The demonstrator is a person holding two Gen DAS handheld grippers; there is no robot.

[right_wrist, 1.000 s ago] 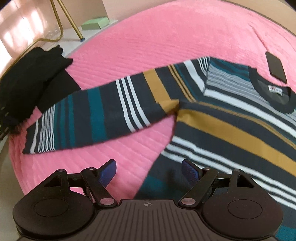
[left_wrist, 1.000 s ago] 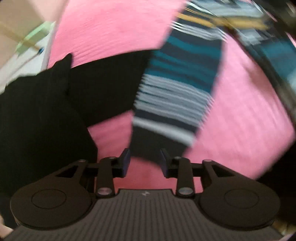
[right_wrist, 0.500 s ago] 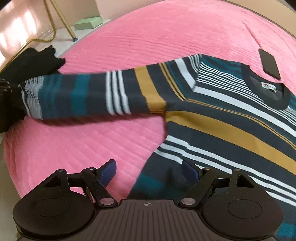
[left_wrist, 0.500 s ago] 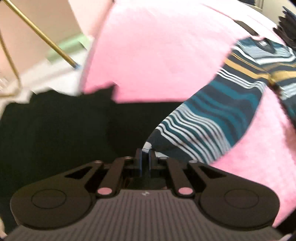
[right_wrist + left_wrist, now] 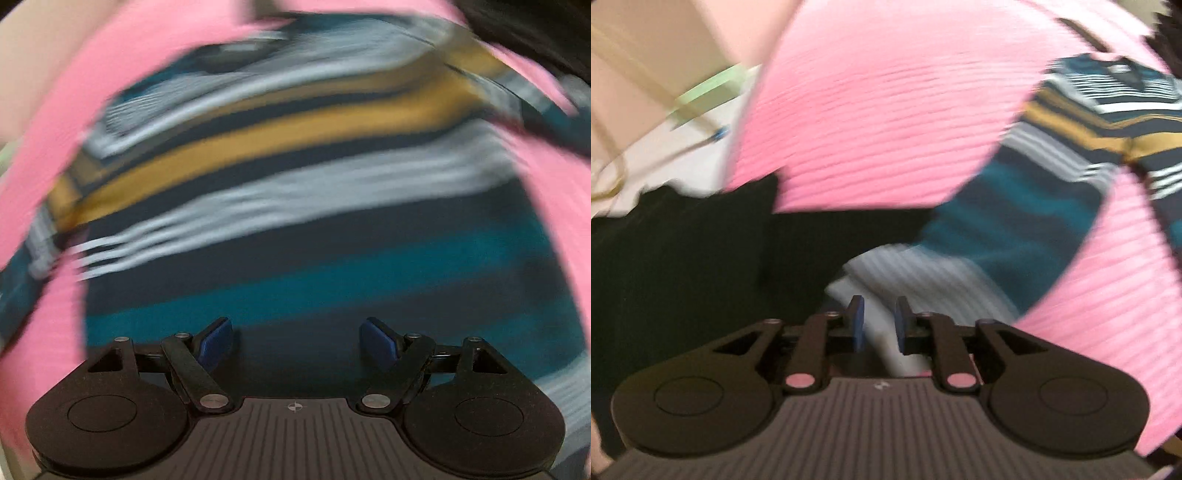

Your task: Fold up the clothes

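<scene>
Left hand-held gripper (image 5: pixel 878 325) reopened over sleeve (image 5: pixel 979 251), sweater (image 5: pixel 295 184) blurred

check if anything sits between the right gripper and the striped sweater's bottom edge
Nothing visible does. The right gripper is open directly over the striped sweater, with only its teal and navy bands ahead of the fingers. The view is motion-blurred, so small items could be missed.

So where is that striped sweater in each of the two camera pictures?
Left wrist view: the striped sweater runs from the upper right down to the left gripper, sleeve cuff between its open fingers.
Right wrist view: its body fills the middle, above the open right gripper.
Shared landmark: the pink bedspread.
</scene>
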